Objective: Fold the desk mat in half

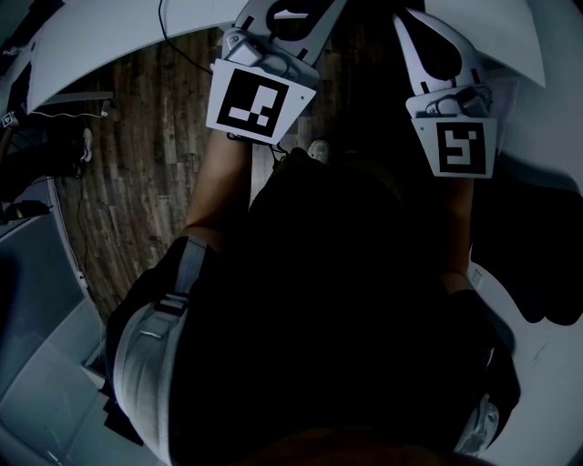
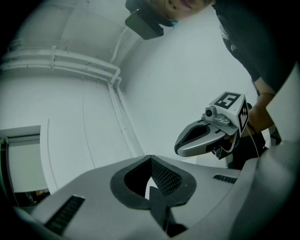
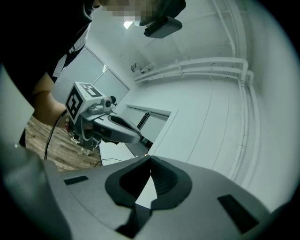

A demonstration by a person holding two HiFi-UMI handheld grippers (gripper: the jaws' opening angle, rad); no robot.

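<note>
No desk mat shows in any view. In the head view my left gripper [image 1: 290, 20] and right gripper [image 1: 435, 50] are held side by side near the top edge, each with its marker cube. In the left gripper view the left gripper [image 2: 150, 157] has its jaw tips together with nothing between them, facing a white wall. The right gripper [image 3: 150, 157] also stands with its tips touching and nothing held. Each gripper view shows the other gripper: the right gripper [image 2: 208, 136] and the left gripper [image 3: 110, 126].
The person's dark torso [image 1: 346, 309] fills most of the head view. Below lies a wooden floor [image 1: 155, 164] with a cable. White table surfaces [image 1: 100, 55] curve in at the upper left and right. Pipes [image 3: 201, 65] run along the white wall.
</note>
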